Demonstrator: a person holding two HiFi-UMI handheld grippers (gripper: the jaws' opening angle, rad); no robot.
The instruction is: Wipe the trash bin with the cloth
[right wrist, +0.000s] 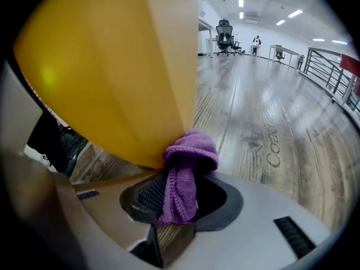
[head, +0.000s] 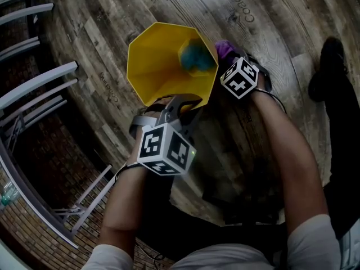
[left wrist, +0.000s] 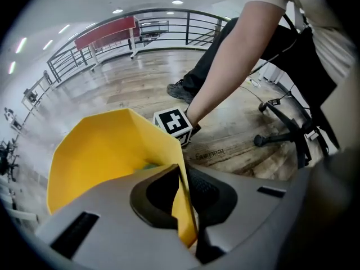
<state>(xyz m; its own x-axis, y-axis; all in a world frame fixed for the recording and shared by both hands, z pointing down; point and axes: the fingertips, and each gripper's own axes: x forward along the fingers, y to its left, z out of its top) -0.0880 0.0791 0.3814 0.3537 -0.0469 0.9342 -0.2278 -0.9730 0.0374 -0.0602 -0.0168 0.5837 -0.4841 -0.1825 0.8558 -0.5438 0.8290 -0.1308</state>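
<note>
Trash bin (head: 163, 61) braced by one gripper, wiped by the other
Head view: it sits upper centre on the wood floor (head: 292, 32), with the left gripper (head: 179, 103) at its near rim. Left gripper view: the jaws pinch the yellow wall, likely to steady it. Right gripper view: the right gripper (right wrist: 180, 198) clamps the purple cloth (right wrist: 185, 167), pressed against the bin's outside at lower centre.

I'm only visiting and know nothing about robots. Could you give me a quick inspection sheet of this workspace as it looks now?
Surface: wooden floor with printed lettering in places.
Job's things: yellow bin, open at the top; purple cloth pressed against its outer wall.
Clutter: teal thing inside the bin, can't tell what it is.
Grippers: left gripper shut on the bin's wall at the rim; right gripper shut on the cloth.
Cables: nothing seen.
Surroundings: railing, chair base, the person's shoe.
</note>
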